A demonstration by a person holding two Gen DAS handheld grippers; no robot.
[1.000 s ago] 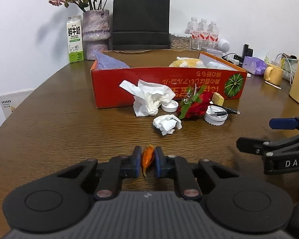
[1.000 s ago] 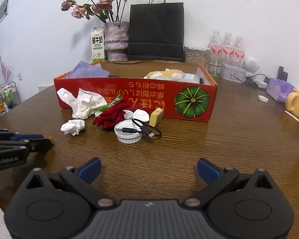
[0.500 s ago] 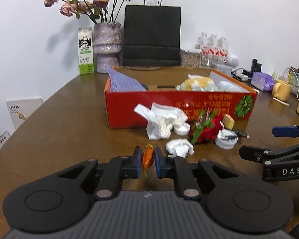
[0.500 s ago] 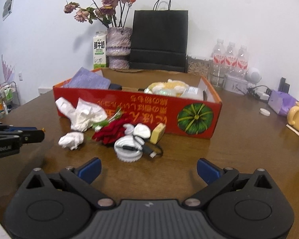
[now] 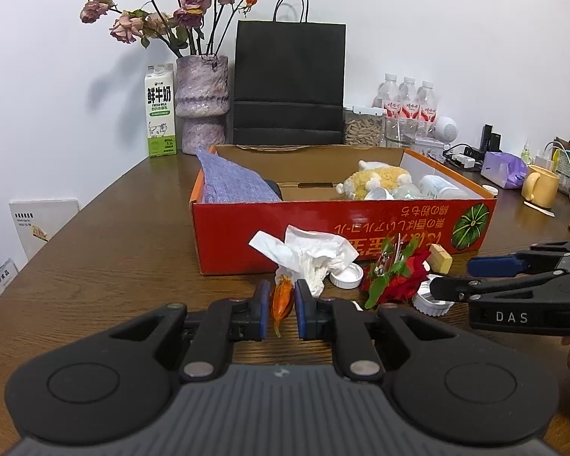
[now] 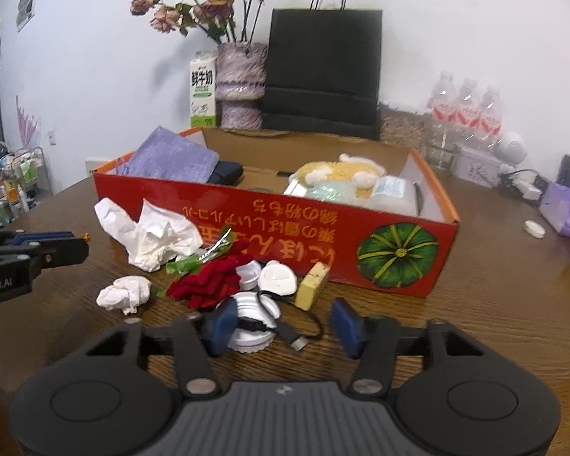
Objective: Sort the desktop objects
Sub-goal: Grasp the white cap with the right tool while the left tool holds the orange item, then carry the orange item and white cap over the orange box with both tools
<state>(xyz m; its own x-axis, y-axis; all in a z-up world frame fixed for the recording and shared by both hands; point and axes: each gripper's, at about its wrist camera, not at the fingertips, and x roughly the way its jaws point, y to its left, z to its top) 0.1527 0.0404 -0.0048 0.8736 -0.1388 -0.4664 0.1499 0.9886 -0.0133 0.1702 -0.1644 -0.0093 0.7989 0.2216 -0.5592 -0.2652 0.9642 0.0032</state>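
My left gripper point(image 5: 279, 309) is shut on a small orange dried flower bud point(image 5: 281, 302), held above the table in front of the red cardboard box point(image 5: 239, 239). My right gripper point(image 6: 281, 328) hovers low over a white ribbed lid point(image 6: 252, 336) and a black USB cable point(image 6: 294, 338). Its jaws are closing, with lid and cable between them and no pad pressing. A red flower point(image 6: 209, 285), crumpled tissue point(image 6: 152, 235), a small tissue ball point(image 6: 123, 294), white caps point(image 6: 277, 279) and a yellow block point(image 6: 311, 285) lie before the box.
The box holds a purple cloth point(image 5: 231, 182), a plush toy point(image 5: 372, 180) and bottles. Behind it stand a milk carton point(image 5: 159, 110), a vase of dried roses point(image 5: 203, 106), a black paper bag point(image 5: 288, 83) and water bottles point(image 5: 406, 102). A yellow mug point(image 5: 541, 186) sits far right.
Both grippers have moved forward toward the box and the clutter. The right jaws have narrowed from wide open. The left gripper still holds the orange bud.
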